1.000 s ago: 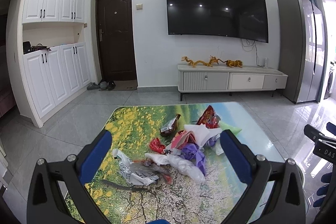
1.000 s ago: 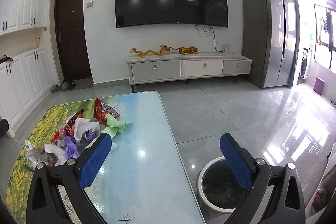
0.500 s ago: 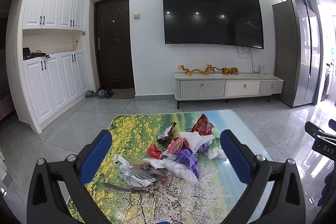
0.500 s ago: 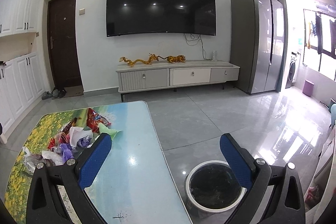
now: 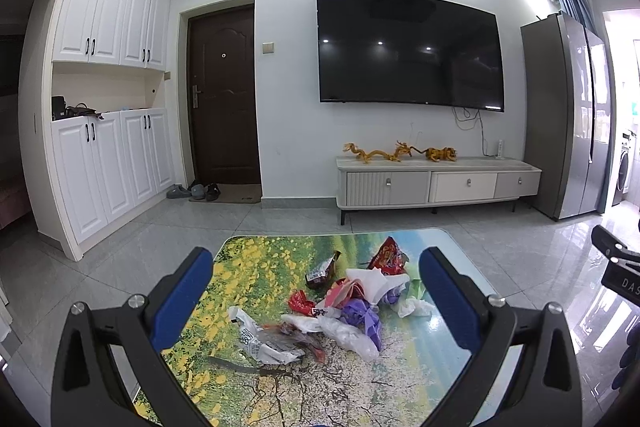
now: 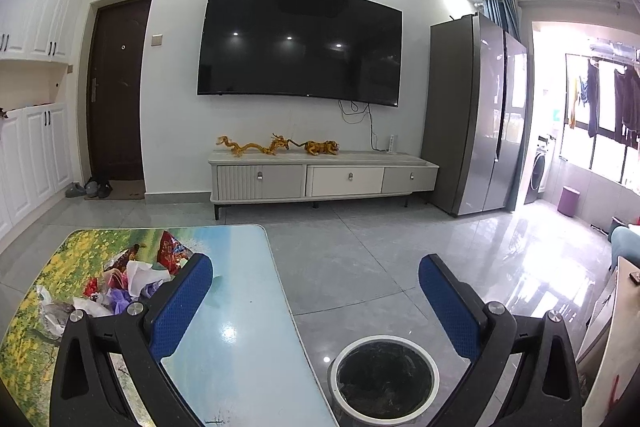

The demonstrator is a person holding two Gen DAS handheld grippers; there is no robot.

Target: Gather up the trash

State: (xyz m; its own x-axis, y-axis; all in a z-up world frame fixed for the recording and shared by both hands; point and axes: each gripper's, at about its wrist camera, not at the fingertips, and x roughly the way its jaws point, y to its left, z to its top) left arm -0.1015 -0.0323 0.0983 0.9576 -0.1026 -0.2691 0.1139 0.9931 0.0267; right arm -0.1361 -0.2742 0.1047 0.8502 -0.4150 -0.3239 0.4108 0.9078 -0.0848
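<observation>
Hovering above the table point(image 5: 400, 379), the left gripper point(image 5: 316, 283) spreads its jaws wide around the trash pile point(image 5: 340, 307). The right gripper point(image 6: 316, 287), equally wide and empty, overlooks the bin point(image 6: 384, 379).

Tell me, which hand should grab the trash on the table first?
Probably the left. The left hand-held gripper is open and faces the trash pile on the table. The right hand-held gripper, also open, points toward the floor and the bin.
</observation>
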